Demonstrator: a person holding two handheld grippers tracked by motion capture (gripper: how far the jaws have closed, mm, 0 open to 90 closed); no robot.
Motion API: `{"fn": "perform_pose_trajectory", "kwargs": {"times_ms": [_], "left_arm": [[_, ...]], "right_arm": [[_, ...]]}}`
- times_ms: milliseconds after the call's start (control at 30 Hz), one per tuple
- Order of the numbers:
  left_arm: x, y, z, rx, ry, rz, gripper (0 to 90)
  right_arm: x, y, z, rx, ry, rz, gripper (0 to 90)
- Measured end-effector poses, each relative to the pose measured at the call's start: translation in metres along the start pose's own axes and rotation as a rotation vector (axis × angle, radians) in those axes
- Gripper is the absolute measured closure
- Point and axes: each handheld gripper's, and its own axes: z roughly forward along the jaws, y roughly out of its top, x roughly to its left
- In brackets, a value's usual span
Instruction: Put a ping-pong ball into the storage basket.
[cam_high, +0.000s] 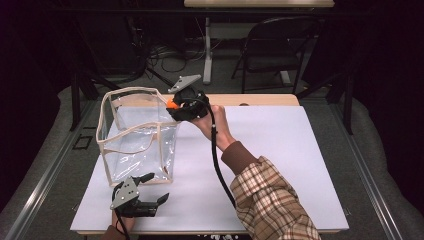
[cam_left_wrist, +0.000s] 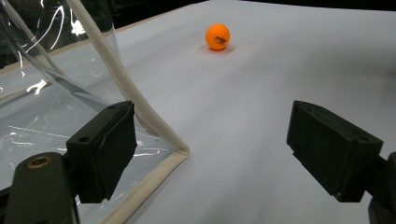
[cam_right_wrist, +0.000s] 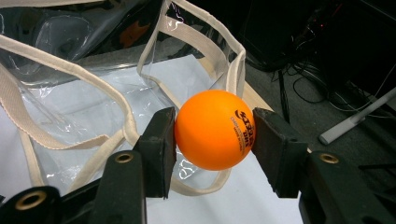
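The right hand-held gripper (cam_right_wrist: 215, 133) has its two black jaws closed on an orange ball (cam_right_wrist: 214, 129), one pad pressed against each side of it, with the ball's printed lettering turned toward the right-hand jaw. In the high view this right hand-held gripper (cam_high: 176, 106) is held up at the far right corner of a clear bag (cam_high: 137, 135) with cream fabric edging, and the ball (cam_high: 171, 103) peeks out at its tip, level with the bag's upper rim. Just beyond the jaws, in the right gripper view, lie the bag's open mouth and its looping cream straps (cam_right_wrist: 93, 88).

The left hand-held gripper (cam_high: 150, 192) rests low on the white bench (cam_high: 280, 150), just in front of the bag's near side. Its jaws stand wide apart with nothing between them. The bag's near bottom corner (cam_left_wrist: 180, 151) sits just beside the left-hand jaw, and a second orange ball (cam_left_wrist: 217, 37) lies on the bench well ahead of the jaws.
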Motion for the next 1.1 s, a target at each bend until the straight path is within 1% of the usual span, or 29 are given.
{"fn": "perform_pose_trajectory", "kwargs": {"times_ms": [33, 67, 167, 200, 300, 367, 667, 1100], "left_arm": [[0.000, 0.000, 0.000, 0.001, 0.000, 0.002, 15.9], [0.000, 0.000, 0.000, 0.001, -0.001, 0.003, 15.9], [0.000, 0.000, 0.000, 0.001, -0.001, 0.001, 15.9], [0.000, 0.000, 0.000, 0.001, -0.001, 0.002, 15.9], [0.000, 0.000, 0.000, 0.001, 0.000, 0.002, 15.9], [0.000, 0.000, 0.000, 0.001, 0.000, 0.001, 15.9], [0.000, 0.000, 0.001, 0.003, -0.006, 0.002, 15.9], [0.000, 0.000, 0.000, -0.001, -0.002, 0.004, 15.9]], "right_arm": [[0.001, 0.000, 0.000, 0.001, -0.001, 0.001, 50.5], [0.000, 0.001, 0.001, 0.000, -0.003, -0.007, 50.4], [0.001, 0.002, 0.002, -0.001, -0.005, 0.003, 50.5], [0.001, 0.003, 0.003, -0.003, -0.003, -0.002, 50.4], [0.002, 0.004, 0.005, -0.005, -0.001, 0.003, 50.4], [0.002, 0.004, 0.007, -0.005, -0.001, -0.004, 50.4], [0.002, 0.005, 0.014, -0.006, 0.001, 0.018, 50.4], [0.003, 0.007, 0.022, -0.013, 0.002, 0.024, 50.4]]}}
